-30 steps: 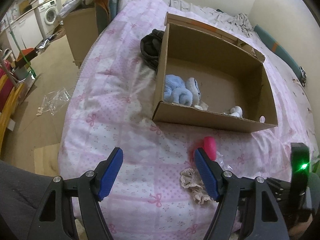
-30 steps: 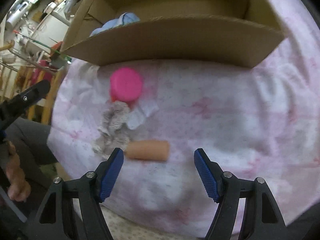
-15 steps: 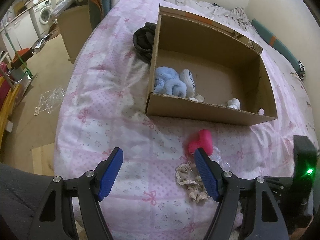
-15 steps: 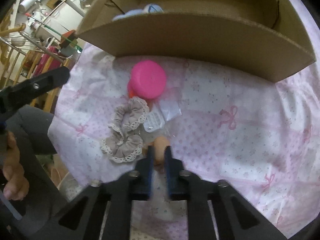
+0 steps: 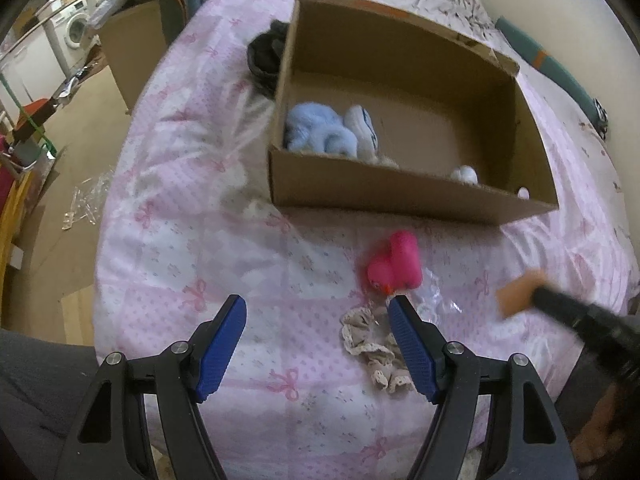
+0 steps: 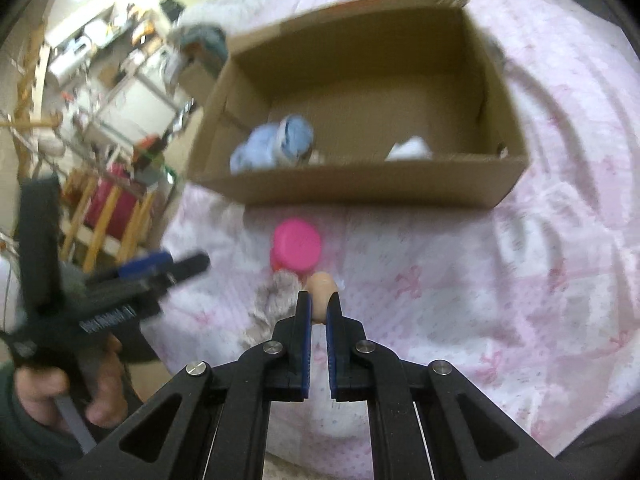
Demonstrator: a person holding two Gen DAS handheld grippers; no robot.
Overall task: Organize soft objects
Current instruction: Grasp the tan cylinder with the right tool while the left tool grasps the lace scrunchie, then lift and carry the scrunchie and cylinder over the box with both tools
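Since a second ago the right gripper [image 6: 318, 305] has closed on the peach-coloured soft roll [image 6: 321, 295] and lifted it off the pink quilt [image 6: 500, 280]; the roll now sits clamped between the blue pads, its long axis running forward along the fingers with its rounded end poking out ahead. The cardboard box [image 6: 360, 190] lies straight ahead and farther away, open top up, with blue soft items [image 6: 276, 146] already at its left end. From the left wrist view, the left gripper [image 5: 316, 344] hovers spread wide and empty over the quilt, with the lacy scrunchie [image 5: 372, 340] and pink duck toy [image 5: 396, 266] just beyond its right finger. Judging by this, the right hand's load needs only to travel forward over the near wall.
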